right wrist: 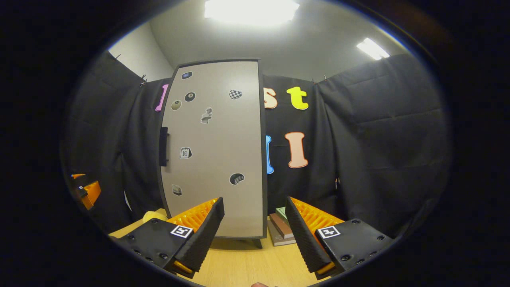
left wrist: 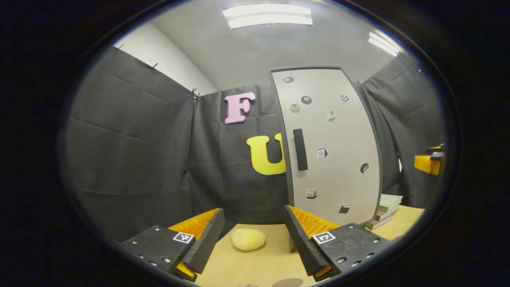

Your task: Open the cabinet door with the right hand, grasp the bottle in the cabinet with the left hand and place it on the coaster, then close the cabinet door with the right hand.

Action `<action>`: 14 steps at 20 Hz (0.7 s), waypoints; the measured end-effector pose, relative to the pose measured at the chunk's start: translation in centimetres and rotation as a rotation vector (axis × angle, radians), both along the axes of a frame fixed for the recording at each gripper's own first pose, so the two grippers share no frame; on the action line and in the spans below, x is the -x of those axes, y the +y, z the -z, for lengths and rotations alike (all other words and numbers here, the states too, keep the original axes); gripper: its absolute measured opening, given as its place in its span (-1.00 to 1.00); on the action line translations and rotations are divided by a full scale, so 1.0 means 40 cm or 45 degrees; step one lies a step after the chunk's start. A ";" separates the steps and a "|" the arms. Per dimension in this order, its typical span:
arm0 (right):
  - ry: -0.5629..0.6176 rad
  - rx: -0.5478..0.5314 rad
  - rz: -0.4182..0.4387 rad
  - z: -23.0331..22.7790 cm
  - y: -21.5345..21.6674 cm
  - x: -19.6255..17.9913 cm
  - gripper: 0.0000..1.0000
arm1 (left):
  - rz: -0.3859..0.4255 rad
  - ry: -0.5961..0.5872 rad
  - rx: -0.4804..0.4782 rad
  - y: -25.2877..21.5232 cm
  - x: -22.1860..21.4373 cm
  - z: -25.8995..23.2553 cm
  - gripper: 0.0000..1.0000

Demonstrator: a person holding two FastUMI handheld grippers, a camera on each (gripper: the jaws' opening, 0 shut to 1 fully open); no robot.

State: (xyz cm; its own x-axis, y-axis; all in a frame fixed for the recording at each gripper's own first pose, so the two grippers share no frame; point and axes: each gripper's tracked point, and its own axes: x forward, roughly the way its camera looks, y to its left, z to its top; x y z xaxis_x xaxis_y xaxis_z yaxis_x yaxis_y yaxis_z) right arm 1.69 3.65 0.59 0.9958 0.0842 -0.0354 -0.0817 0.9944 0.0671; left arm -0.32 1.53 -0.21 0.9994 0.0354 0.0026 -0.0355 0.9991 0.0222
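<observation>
Both hand-held grippers (left wrist: 255,239) (right wrist: 255,235) open, facing closed cabinet door (right wrist: 215,151); contents hidden.

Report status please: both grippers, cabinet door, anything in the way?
Left gripper open, right gripper open, both empty. Cabinet door shut, handle untouched. Yellow sponge on table ahead of left gripper.

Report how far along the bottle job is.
Nothing looks done: the cabinet door is shut, its handle untouched. The right gripper and left gripper hang open and empty. Opening, moving the bottle, and closing all remain.
</observation>
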 end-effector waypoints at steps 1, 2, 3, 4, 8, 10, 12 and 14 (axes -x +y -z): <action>-0.005 -0.004 -0.010 -0.009 0.012 -0.009 0.95 | -0.007 0.005 -0.002 0.004 0.000 0.005 0.77; -0.012 -0.010 -0.026 -0.021 0.030 -0.023 0.95 | -0.016 0.012 -0.008 0.012 0.003 0.010 0.83; -0.025 -0.018 -0.044 -0.040 0.051 -0.036 0.93 | -0.027 0.017 -0.013 0.022 0.006 0.014 0.77; -0.040 -0.027 -0.064 -0.061 0.075 -0.050 0.93 | -0.040 0.021 -0.016 0.033 0.012 0.016 0.77; -0.083 -0.055 -0.158 -0.130 0.179 -0.105 0.94 | -0.104 0.035 -0.021 0.098 0.041 0.026 0.84; -0.094 -0.061 -0.200 -0.155 0.231 -0.138 0.93 | -0.146 0.042 -0.024 0.138 0.057 0.031 0.84; -0.104 -0.059 -0.236 -0.175 0.281 -0.165 0.93 | -0.188 0.048 -0.029 0.177 0.066 0.036 0.77; -0.114 -0.059 -0.271 -0.194 0.332 -0.189 0.94 | -0.223 0.059 -0.033 0.211 0.080 0.041 0.84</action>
